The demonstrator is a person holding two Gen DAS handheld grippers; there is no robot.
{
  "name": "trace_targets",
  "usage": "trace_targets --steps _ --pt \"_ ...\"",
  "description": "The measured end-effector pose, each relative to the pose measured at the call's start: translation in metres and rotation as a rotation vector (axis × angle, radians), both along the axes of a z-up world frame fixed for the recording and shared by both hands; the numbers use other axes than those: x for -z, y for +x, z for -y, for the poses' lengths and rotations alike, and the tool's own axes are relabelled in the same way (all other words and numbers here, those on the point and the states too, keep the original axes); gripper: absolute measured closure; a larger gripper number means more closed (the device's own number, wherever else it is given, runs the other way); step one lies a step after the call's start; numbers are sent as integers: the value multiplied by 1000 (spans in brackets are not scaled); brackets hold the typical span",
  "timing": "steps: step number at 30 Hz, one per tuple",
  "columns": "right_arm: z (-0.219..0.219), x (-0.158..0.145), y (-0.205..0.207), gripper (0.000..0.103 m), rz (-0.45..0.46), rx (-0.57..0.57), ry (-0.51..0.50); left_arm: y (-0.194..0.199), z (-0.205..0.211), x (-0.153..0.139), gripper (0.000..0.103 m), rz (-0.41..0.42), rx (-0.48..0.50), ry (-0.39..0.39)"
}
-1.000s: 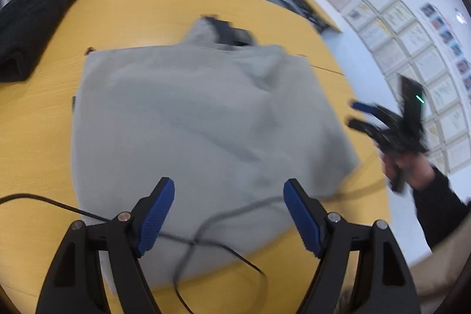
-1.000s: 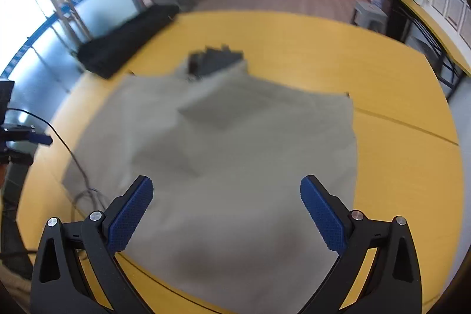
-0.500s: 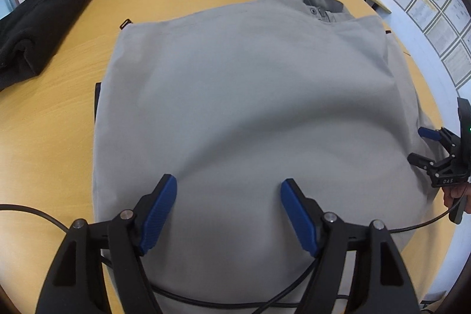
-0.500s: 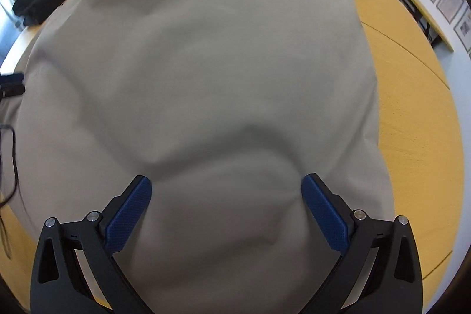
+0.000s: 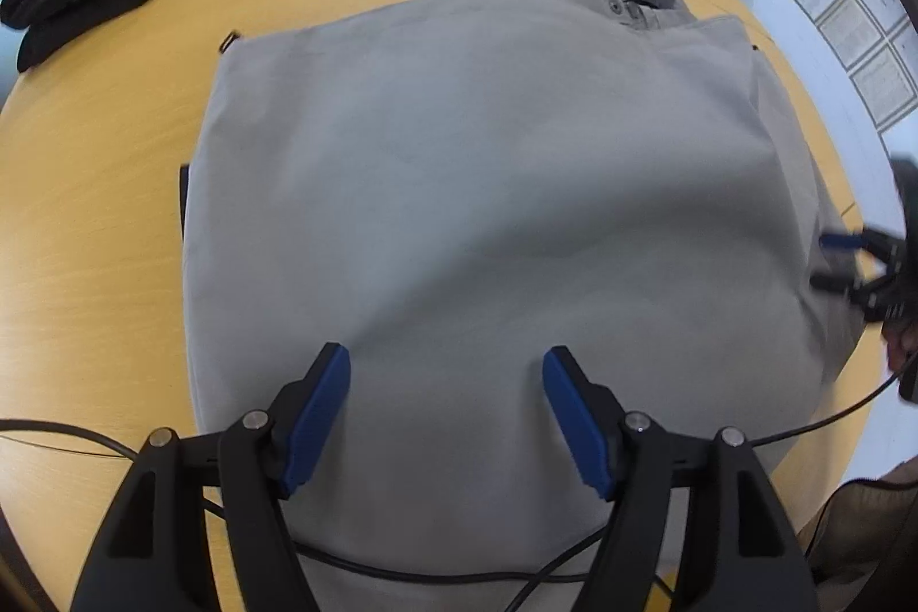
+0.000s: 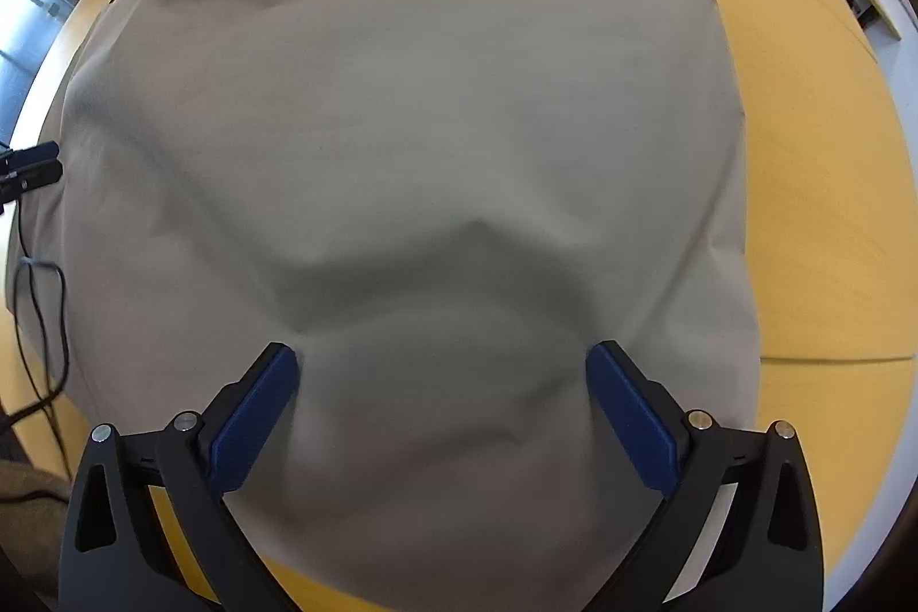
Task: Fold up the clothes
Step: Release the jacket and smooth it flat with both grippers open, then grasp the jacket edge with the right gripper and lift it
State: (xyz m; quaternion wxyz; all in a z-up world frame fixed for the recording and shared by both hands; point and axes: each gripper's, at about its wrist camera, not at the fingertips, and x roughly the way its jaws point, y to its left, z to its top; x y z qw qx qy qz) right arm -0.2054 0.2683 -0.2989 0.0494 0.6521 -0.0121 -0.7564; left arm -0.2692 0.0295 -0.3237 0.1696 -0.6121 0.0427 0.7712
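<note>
My right gripper (image 6: 442, 377) has just been narrowing but stays apart, its pads dimpling the grey garment (image 6: 401, 124) spread on the surface (image 6: 832, 187), I judge to pinch a fold. My left gripper (image 5: 446, 382) hangs apart above it. The near hem is hidden.
</note>
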Motion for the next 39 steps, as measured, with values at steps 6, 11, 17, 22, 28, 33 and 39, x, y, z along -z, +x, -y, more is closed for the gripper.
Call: trace_targets --steps 6,11,17,22,28,33,39 --pt "18 -40 -80 1 -177 -80 -143 -48 -27 -29 20 -146 60 149" --pt "55 -7 -143 4 -244 -162 -103 -85 -29 27 20 -88 -4 60" --pt "4 4 -166 1 -313 10 76 -93 13 22 21 -125 -77 26" --pt "-23 -41 -117 1 -436 68 -104 -78 6 9 19 -163 102 60" --pt "-33 -66 8 2 -428 212 -301 -82 7 19 19 -135 228 -57" --pt "-31 -57 111 0 -253 506 -433 -55 -30 -33 19 -240 509 -26" --pt "-31 -18 171 0 -121 786 -480 -23 -100 -28 19 -306 847 -74"
